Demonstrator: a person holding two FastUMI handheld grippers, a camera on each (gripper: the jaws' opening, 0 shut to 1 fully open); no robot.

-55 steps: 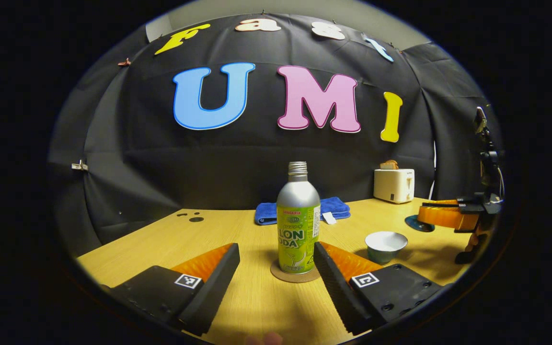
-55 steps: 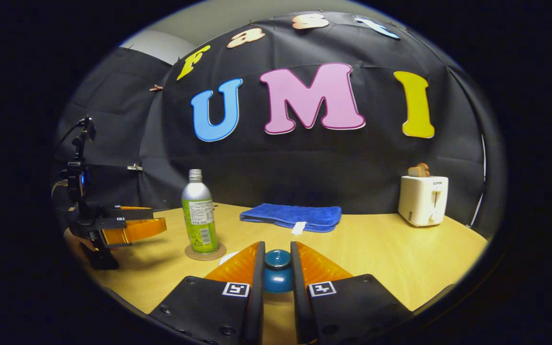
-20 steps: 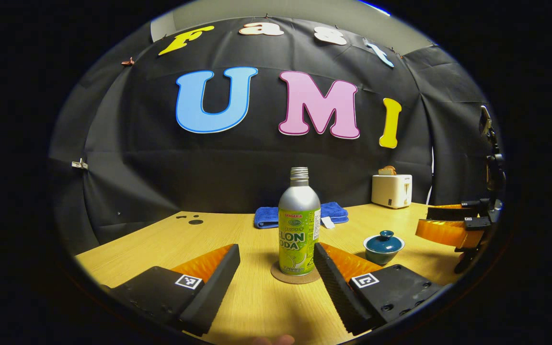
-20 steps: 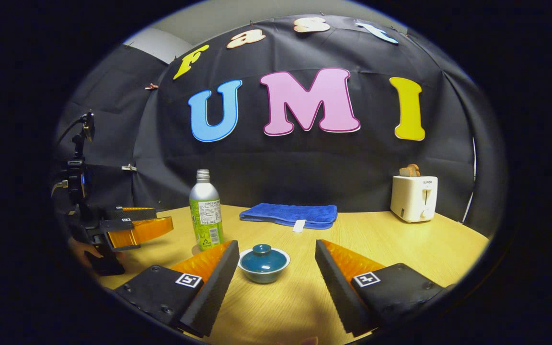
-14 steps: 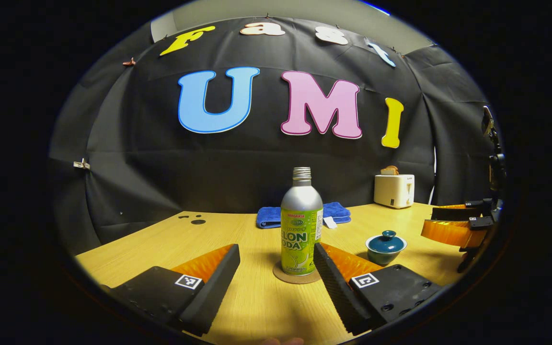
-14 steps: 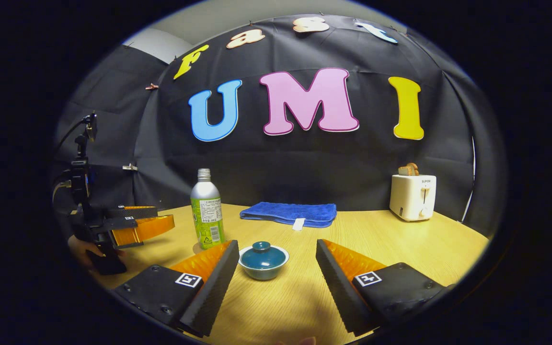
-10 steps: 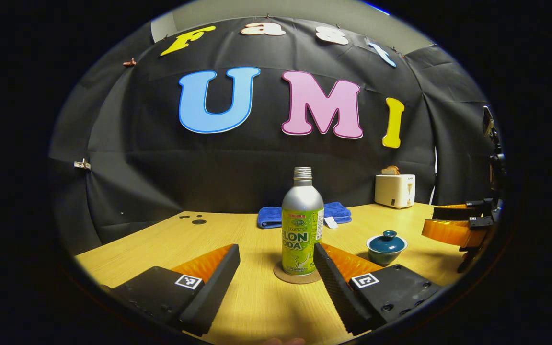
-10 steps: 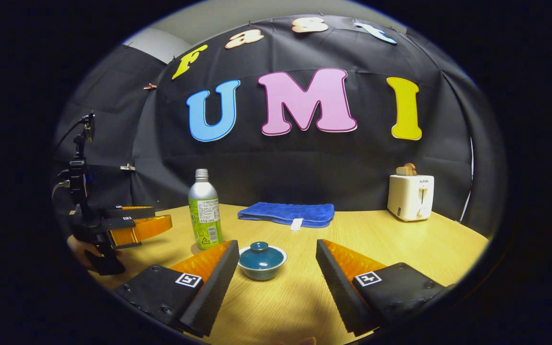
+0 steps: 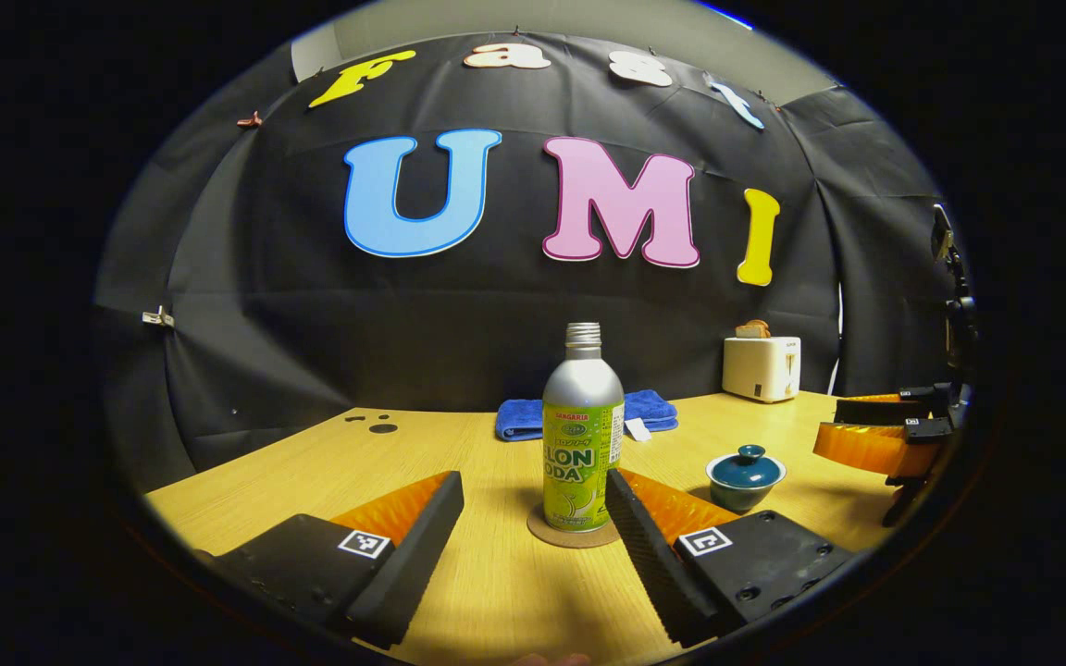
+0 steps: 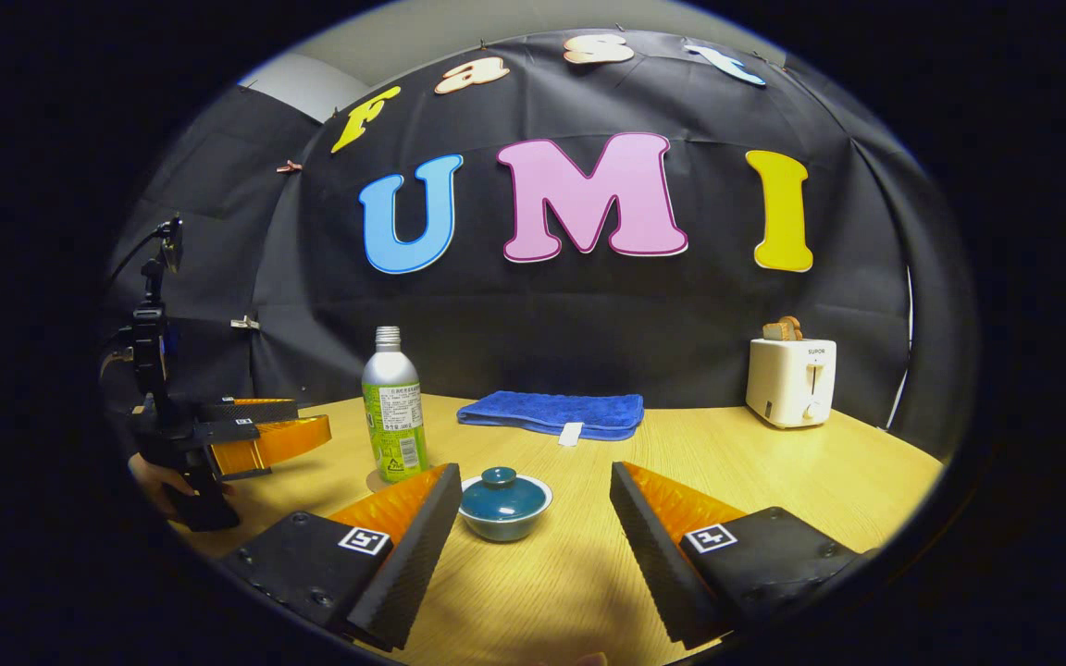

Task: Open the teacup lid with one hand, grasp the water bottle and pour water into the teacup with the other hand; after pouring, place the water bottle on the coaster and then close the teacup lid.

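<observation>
1. Left gripper view: we see the left gripper (image 9: 533, 518) spread wide over the wooden table (image 9: 311, 472), its two black fingers well apart and holding nothing.
2. Just ahead of that gap, nearer the right finger, the water bottle (image 9: 582, 435) stands upright on the round coaster (image 9: 574, 534); whether that fingertip touches the bottle or merely overlaps it we cannot tell.
3. Off to the right of this claw sits the teacup (image 9: 745, 474), its blue lid (image 9: 745, 462) resting on top, clear of both fingers.
4. Farther right we see the right gripper (image 9: 871, 433), orange-sided, held above the table edge.
5. Beyond the bottle lies a folded blue towel (image 9: 524, 416), and a white toaster (image 9: 761, 366) stands at the back right, near the wall.
6. In the right gripper view, we see the right gripper (image 10: 528, 513) equally wide open, empty, with nothing pressed by either finger.
7. The teacup (image 10: 504, 513) sits just ahead of the gap, close to the left finger, its lid (image 10: 502, 493) closed on it.
8. Left of that claw and a little farther stands the water bottle (image 10: 393, 412), with the coaster (image 10: 374, 481) under it.
9. Farther left is the left gripper (image 10: 265, 430), with a hand (image 10: 155, 481) on its grip.
10. At the back lie the blue towel (image 10: 551, 412) and the toaster (image 10: 790, 379).
</observation>
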